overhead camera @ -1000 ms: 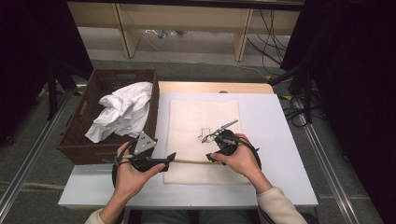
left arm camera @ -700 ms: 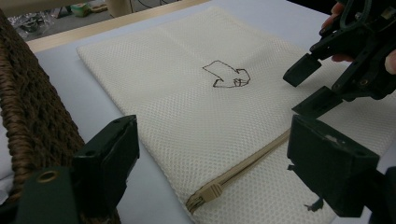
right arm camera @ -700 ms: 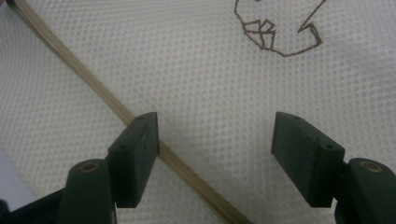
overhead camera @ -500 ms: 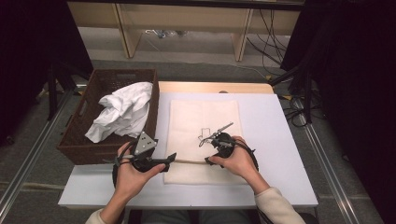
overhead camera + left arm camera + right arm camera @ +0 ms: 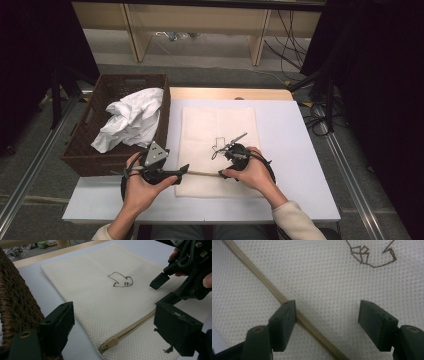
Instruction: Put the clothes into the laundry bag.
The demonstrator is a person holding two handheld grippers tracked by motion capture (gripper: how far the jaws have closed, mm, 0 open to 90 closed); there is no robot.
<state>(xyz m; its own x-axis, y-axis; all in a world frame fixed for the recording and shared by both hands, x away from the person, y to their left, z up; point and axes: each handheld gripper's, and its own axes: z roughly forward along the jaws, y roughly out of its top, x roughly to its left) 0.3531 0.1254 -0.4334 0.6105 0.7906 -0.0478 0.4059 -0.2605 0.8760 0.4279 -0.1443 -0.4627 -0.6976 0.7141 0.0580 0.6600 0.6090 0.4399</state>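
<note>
Lying flat mid-frame in the high view, the cream mesh zip bag [image 5: 218,150] has its tan zipper [image 5: 130,328] running along the near edge. Your right gripper [image 5: 327,322] sits low over the mesh, jaws apart, straddling the zipper tape and clamping nothing. Your left gripper [image 5: 112,327] hovers at the bag's lower-left corner, jaws wide, with the zipper pull [image 5: 108,344] between them, untouched. Left of the bag: a dark brown wicker basket [image 5: 90,150] holding crumpled white cloth [image 5: 131,117]. All on the white tabletop [image 5: 295,150].
</note>
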